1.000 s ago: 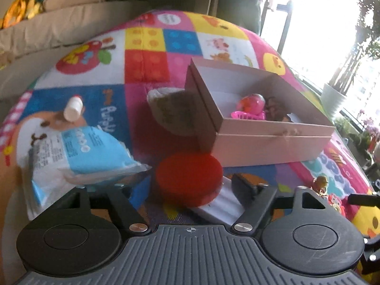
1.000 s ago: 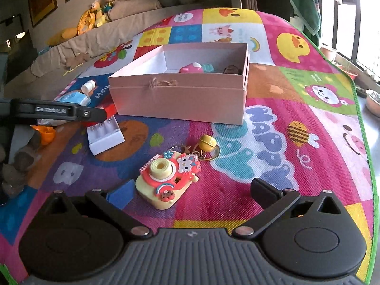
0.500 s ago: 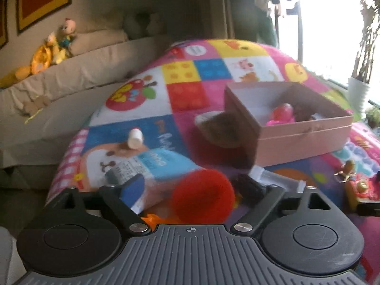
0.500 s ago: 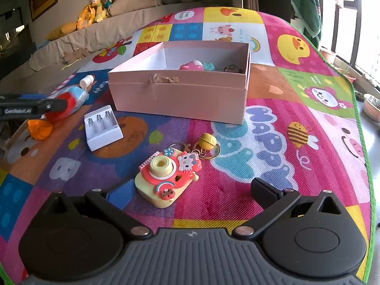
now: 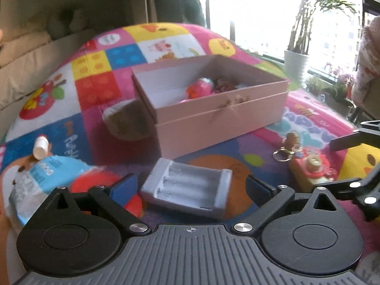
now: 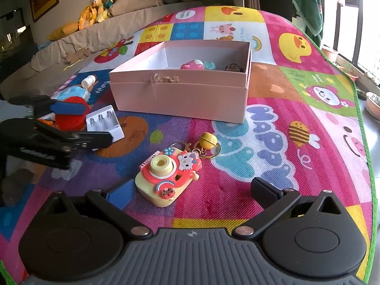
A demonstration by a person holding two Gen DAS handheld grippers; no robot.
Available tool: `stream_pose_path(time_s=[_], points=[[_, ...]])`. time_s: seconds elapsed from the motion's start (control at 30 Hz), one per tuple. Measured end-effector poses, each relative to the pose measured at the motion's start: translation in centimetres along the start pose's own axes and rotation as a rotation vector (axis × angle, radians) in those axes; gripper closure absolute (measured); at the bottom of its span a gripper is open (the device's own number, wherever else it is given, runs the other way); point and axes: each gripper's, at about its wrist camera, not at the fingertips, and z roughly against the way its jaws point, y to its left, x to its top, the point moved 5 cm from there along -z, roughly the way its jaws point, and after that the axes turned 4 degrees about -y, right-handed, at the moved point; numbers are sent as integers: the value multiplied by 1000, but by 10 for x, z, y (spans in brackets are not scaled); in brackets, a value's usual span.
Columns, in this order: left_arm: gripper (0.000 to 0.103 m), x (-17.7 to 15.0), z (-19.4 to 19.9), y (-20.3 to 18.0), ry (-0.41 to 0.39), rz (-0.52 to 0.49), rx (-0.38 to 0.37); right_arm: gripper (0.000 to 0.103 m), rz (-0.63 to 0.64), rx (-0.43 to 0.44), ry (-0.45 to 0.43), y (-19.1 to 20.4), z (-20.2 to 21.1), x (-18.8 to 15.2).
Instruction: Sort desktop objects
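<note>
An open pink box sits on the colourful play mat and holds a pink toy and a small dark item. My left gripper is open, with a white battery charger lying between its fingers on the mat. A red round lid lies by its left finger. My right gripper is open, with a yellow-and-red toy camera keychain between its fingers on the mat.
A blue-and-white pouch with a white cap lies left of the lid. A brown-and-white soft item rests against the box's left side. A sofa with plush toys is at the back. Plant pots stand by the window.
My left gripper swung right from the red lid and now straddles the battery charger; the lid lies at its left finger. My right gripper stayed over the camera keychain.
</note>
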Motion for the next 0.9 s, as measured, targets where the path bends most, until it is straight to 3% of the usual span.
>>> stream_pose_path(time_s=[0.17,0.43,0.6,0.7,0.8,0.9], points=[[2,-4,-7,15,46,44,1,0,-1,0,-1,-1,0,0],[1,-5,4,-7,26,61,-193,0,11,-8,1,2,0,0],[1,-3,-4,-14,22,4,-66,0,17,-8,2,3,0,-1],[1,-1,-10,-15,36,11,-36,0,20,-11,2,4,0,-1],[1,0,-6,-15,16,35,-21,0,24,-9,1,5,1,-1],[2,-3,-1,-21,10,50,-59,0,25,24,-5,6,3,-1]])
